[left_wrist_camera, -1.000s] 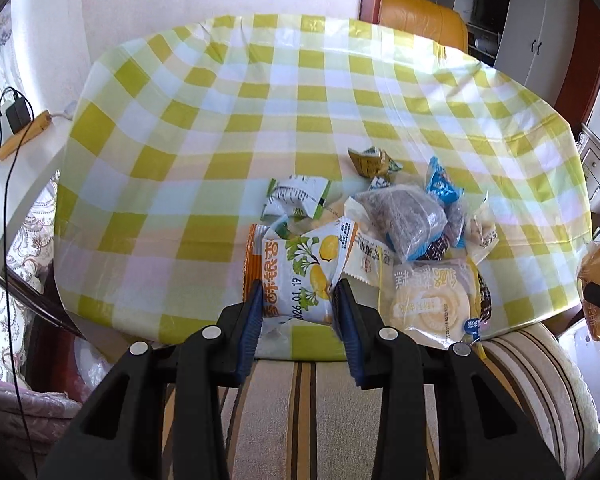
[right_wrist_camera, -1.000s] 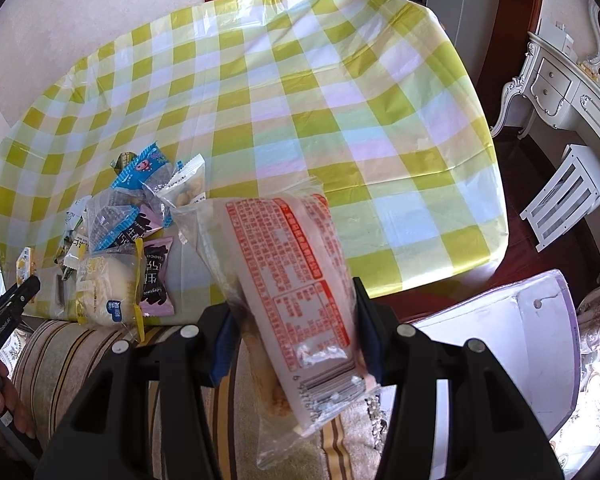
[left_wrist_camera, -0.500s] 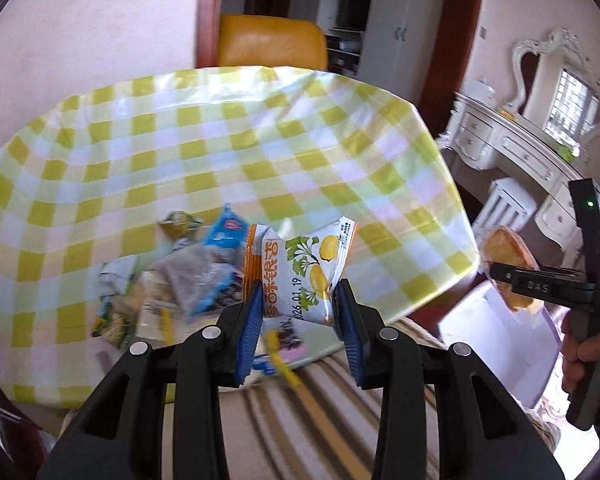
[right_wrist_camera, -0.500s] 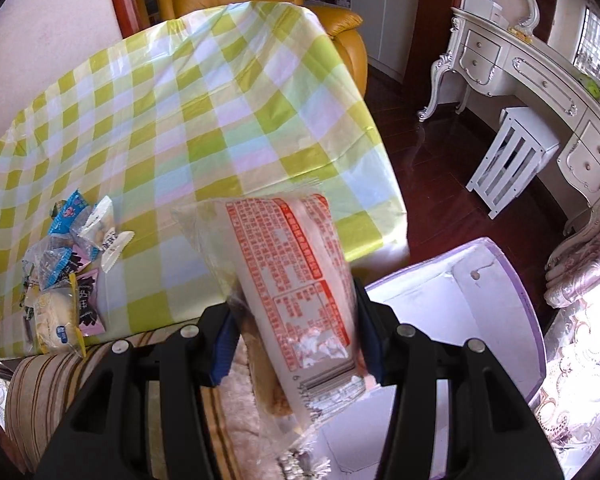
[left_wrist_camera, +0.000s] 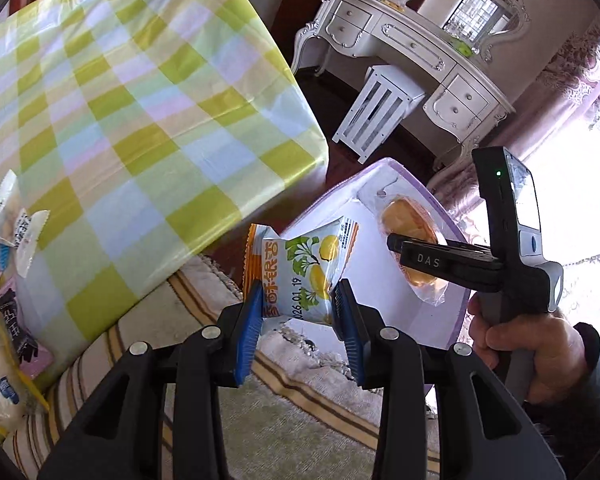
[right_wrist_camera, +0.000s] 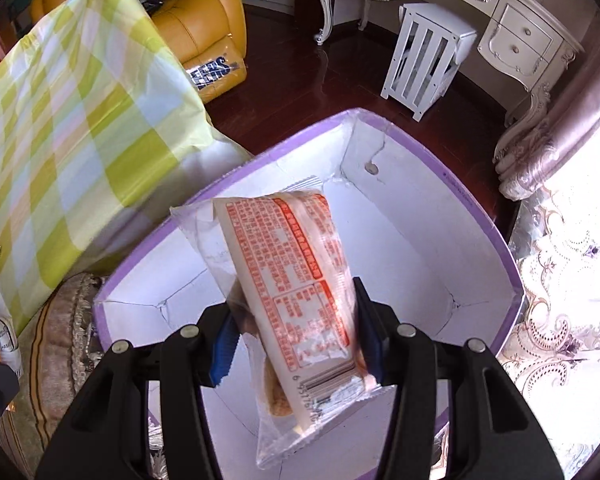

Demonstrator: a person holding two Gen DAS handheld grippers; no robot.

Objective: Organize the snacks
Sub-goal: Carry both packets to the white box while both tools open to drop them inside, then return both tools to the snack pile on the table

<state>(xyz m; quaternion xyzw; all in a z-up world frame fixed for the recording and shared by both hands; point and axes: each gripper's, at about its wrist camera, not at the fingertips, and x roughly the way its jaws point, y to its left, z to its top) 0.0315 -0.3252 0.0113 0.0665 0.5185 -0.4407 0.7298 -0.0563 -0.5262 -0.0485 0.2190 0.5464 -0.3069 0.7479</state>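
My left gripper (left_wrist_camera: 298, 312) is shut on a lemon-print snack packet (left_wrist_camera: 304, 270) and holds it in the air near the corner of the purple-rimmed white box (left_wrist_camera: 452, 322). My right gripper (right_wrist_camera: 296, 336) is shut on a clear bread packet (right_wrist_camera: 296, 280) with red print and holds it over the open box (right_wrist_camera: 412, 248). In the left wrist view the right gripper (left_wrist_camera: 396, 246) with its bread packet (left_wrist_camera: 410, 224) hangs over the box. Several other snacks (left_wrist_camera: 4, 280) lie at the table's near left edge.
The table with a yellow-green checked cloth (left_wrist_camera: 120, 100) is at the left. A striped cushion (left_wrist_camera: 148, 316) lies below it. A white dressing table (left_wrist_camera: 416, 52) and white stool (left_wrist_camera: 380, 112) stand behind the box. A yellow armchair (right_wrist_camera: 200, 28) is at the far left.
Both grippers have swung right, away from the table, with their packets. The right gripper's bread packet is now over the box; the left gripper's packet is near the box's edge.
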